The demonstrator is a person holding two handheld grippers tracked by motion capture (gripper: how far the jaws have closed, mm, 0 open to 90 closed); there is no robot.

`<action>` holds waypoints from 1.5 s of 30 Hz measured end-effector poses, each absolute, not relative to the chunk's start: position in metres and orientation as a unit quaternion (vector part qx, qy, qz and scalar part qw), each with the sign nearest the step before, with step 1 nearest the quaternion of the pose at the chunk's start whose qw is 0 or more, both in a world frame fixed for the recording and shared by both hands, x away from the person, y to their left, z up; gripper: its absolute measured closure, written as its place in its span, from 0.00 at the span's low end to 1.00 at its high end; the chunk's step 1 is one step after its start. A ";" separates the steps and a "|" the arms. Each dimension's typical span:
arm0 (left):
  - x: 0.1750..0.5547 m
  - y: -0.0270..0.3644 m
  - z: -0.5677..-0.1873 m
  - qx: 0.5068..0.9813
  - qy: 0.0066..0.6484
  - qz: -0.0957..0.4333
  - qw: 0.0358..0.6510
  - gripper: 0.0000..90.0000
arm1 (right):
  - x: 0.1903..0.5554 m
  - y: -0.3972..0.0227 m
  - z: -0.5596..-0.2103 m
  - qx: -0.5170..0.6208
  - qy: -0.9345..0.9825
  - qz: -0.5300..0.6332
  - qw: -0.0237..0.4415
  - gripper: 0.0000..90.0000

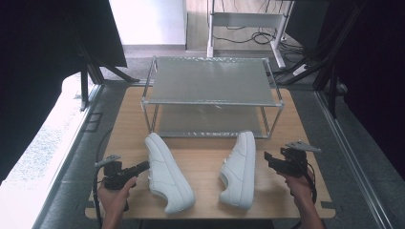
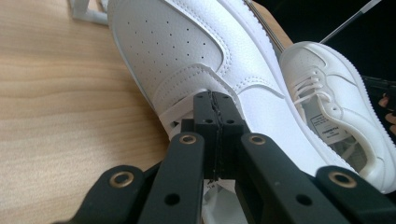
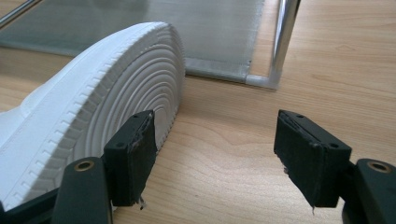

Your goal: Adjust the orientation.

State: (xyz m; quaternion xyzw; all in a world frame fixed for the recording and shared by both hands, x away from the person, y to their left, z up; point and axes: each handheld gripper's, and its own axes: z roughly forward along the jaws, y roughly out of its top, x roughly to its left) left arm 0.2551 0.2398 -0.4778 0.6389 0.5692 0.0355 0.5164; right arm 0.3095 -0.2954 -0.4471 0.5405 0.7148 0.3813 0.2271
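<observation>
1. Now the left claw (image 1: 143, 166) is clenched, its tips meeting at the side of the left white shoe (image 1: 167, 171); whether it pinches an edge is unclear.
2. Meanwhile the right claw (image 3: 215, 154) is released, beside the right white shoe (image 1: 239, 169).
3. Both shoes lie on the tabletop (image 1: 205, 157), before the metal rack (image 1: 212, 78).

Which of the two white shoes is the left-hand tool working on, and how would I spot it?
Start at the metal rack at the back of the wooden table. Two white sneakers lie in front of it. The one you want is the left sneaker, with its toe toward the rack. Unlike the right sneaker, it has the left gripper shut against its side.
</observation>
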 end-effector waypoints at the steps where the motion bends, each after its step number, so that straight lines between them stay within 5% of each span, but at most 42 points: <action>1: 0.256 0.239 -0.476 0.639 0.569 0.034 0.516 1.00 | 0.310 -0.295 -0.447 0.541 0.714 0.381 0.228 0.33; 16: 0.278 0.218 -0.458 0.649 0.553 0.039 0.521 0.97 | 0.308 -0.294 -0.448 0.539 0.718 0.375 0.230 0.33; 25: 0.320 0.166 -0.451 0.691 0.525 0.029 0.496 1.00 | 0.309 -0.297 -0.452 0.548 0.716 0.365 0.234 0.32; 45: 0.287 0.091 -0.436 0.766 0.425 0.008 0.481 1.00 | 0.308 -0.292 -0.455 0.540 0.724 0.360 0.231 0.33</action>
